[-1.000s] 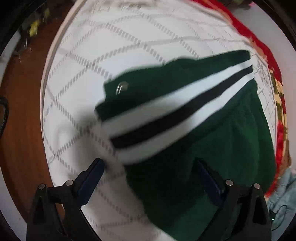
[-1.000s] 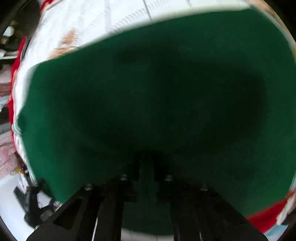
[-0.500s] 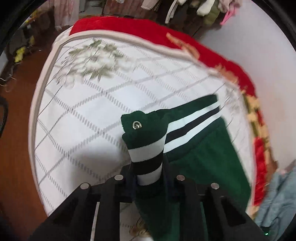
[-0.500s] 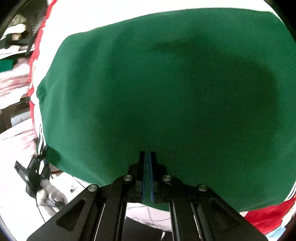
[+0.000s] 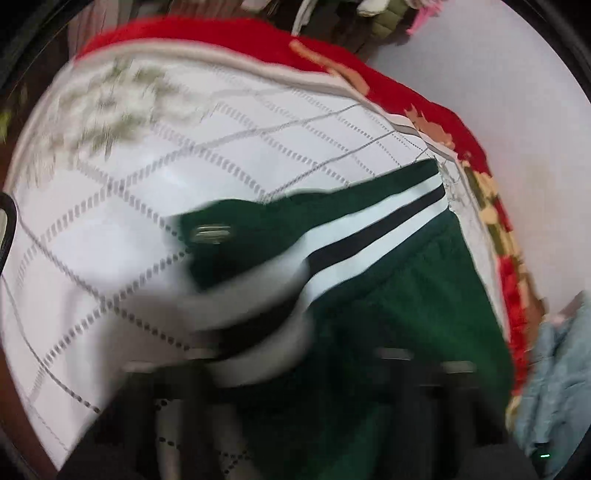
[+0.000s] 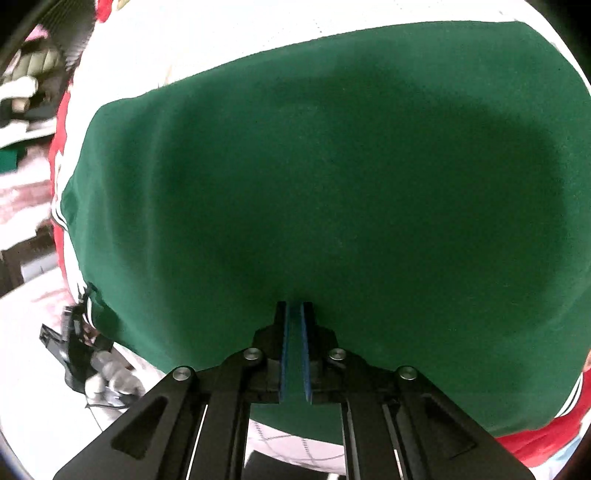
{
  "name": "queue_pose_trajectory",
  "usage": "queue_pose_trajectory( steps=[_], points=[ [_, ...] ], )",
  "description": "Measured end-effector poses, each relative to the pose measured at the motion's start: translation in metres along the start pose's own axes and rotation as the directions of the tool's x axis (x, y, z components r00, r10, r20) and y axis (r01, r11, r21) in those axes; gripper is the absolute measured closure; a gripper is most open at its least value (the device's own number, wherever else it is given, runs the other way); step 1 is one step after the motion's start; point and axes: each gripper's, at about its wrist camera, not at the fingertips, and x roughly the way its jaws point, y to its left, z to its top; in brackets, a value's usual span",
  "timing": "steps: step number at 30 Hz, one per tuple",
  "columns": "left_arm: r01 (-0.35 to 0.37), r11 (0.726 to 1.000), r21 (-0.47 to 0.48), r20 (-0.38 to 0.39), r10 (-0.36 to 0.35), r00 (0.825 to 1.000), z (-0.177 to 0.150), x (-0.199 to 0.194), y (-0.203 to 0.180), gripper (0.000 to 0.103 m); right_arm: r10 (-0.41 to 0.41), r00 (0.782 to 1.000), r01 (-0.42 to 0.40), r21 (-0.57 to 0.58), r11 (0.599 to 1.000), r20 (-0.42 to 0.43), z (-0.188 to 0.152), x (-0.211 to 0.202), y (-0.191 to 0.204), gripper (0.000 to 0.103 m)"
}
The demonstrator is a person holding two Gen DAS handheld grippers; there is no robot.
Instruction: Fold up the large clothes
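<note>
A dark green garment [image 5: 406,295] with a white and black striped band [image 5: 369,236] and a metal snap [image 5: 210,233] lies on a white quilted bed cover [image 5: 147,206]. My left gripper [image 5: 291,373] is blurred at the bottom of the left wrist view, with the striped band bunched over it; how its jaws stand is unclear. In the right wrist view the green garment [image 6: 332,177] fills the frame. My right gripper [image 6: 294,314] is shut on a fold of the green cloth at its near edge.
A red patterned blanket [image 5: 461,122] runs along the bed's far and right edge. A light blue cloth [image 5: 554,384] lies at the right. Hanging clothes [image 5: 369,14] are at the back. A black device [image 6: 81,354] lies on the floor at the left.
The left wrist view has turned blurry and the striped band has spread wider across it. The right gripper stays shut on the green cloth, which has slid a little farther away.
</note>
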Motion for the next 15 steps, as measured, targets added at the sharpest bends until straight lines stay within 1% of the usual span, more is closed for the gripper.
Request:
queue_pose_trajectory(
  steps=[1, 5, 6, 8, 9, 10, 11, 13, 14, 15],
  points=[
    [-0.002, 1.000, 0.007, 0.011, 0.002, 1.000, 0.005, -0.004, -0.001, 0.083, 0.010, 1.000, -0.010, 0.012, 1.000, 0.011, -0.007, -0.002, 0.001, 0.096],
    [0.006, 1.000, 0.026, 0.077, -0.008, 0.997, 0.039, -0.033, -0.004, 0.084, 0.017, 0.998, -0.020, 0.041, 0.999, 0.053, -0.015, -0.017, 0.005, 0.096],
    [0.026, 0.999, 0.033, 0.093, -0.029, 0.995, 0.050, -0.042, -0.002, 0.084, 0.026, 0.998, -0.029, 0.042, 0.999, 0.057, -0.015, -0.017, 0.007, 0.096],
    [0.052, 0.998, 0.041, 0.103, -0.056, 0.993, 0.072, -0.045, 0.004, 0.084, 0.030, 0.999, -0.031, 0.035, 0.999, 0.034, -0.016, -0.009, 0.019, 0.096],
    [0.089, 0.996, 0.029, 0.093, -0.092, 0.991, 0.076, -0.045, 0.013, 0.084, 0.026, 0.999, -0.027, 0.027, 0.999, 0.020, -0.015, -0.004, 0.022, 0.096],
    [0.115, 0.993, 0.024, 0.070, -0.116, 0.991, 0.078, -0.040, 0.019, 0.081, 0.026, 1.000, -0.026, 0.016, 1.000, 0.001, -0.014, 0.005, 0.027, 0.096],
    [0.108, 0.994, 0.018, 0.026, -0.108, 0.994, 0.080, -0.030, 0.027, 0.076, 0.024, 1.000, -0.024, 0.004, 1.000, -0.010, -0.010, 0.012, 0.029, 0.096],
    [0.093, 0.996, -0.014, -0.034, -0.093, 0.995, 0.077, -0.008, 0.040, 0.070, -0.004, 1.000, 0.004, -0.018, 1.000, -0.009, -0.010, 0.021, 0.039, 0.096],
    [0.100, 0.994, -0.045, -0.053, -0.102, 0.993, 0.075, 0.005, 0.047, 0.062, -0.011, 1.000, 0.011, -0.026, 1.000, -0.006, -0.011, 0.022, 0.042, 0.096],
    [0.124, 0.989, -0.079, -0.059, -0.129, 0.990, 0.073, 0.011, 0.054, 0.050, -0.016, 1.000, 0.016, -0.032, 0.999, -0.002, -0.013, 0.021, 0.045, 0.096]
  ],
)
